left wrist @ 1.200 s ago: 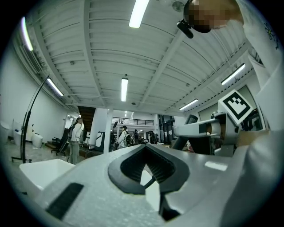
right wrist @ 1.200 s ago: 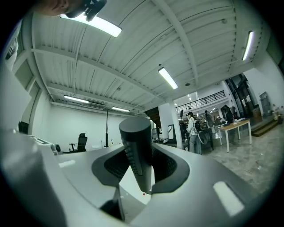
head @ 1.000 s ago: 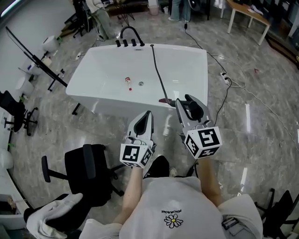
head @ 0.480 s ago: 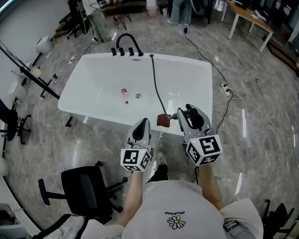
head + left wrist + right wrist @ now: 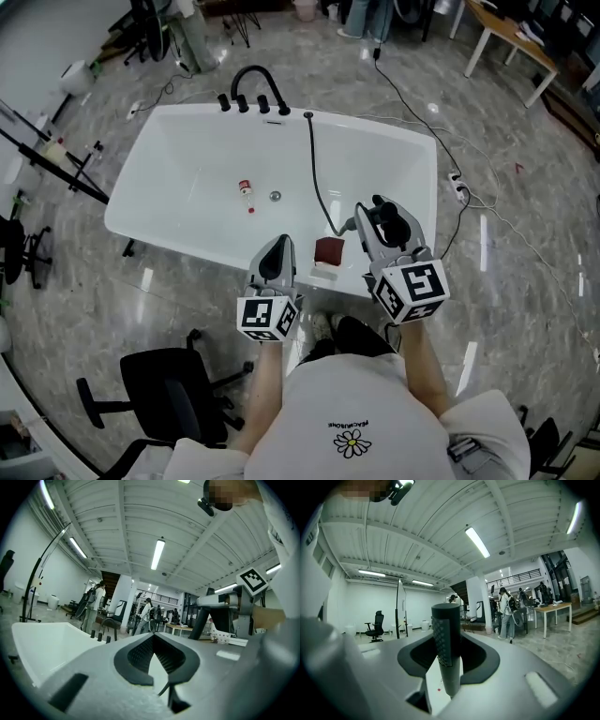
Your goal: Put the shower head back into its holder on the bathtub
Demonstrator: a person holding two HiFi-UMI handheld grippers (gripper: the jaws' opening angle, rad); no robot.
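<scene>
Lettering above the shirt's daisy print (image 5: 349,441) is too small to read. Shower head (image 5: 446,639): dark, textured grip, upright, clamped in right gripper (image 5: 373,212) jaws above near rim of white bathtub (image 5: 187,178). Black hose (image 5: 313,169) runs to far rim. Left gripper (image 5: 280,244) jaws together, empty.

- Black office chair (image 5: 173,398) at the lower left, on a grey marbled floor (image 5: 525,281)
- Second dark chair (image 5: 19,248) cut off by the left edge
- Slanted black pole (image 5: 66,174) at the left
- Wooden table (image 5: 506,33) in the upper right corner
- Black cable (image 5: 412,103) across the floor, white power strip (image 5: 459,187) right of centre
- Small red-capped bottle (image 5: 246,192) left of centre
- Dark red square block (image 5: 329,251) near the centre
- Long ceiling light (image 5: 157,554) high in the left gripper view, people (image 5: 145,613) standing far back below it
</scene>
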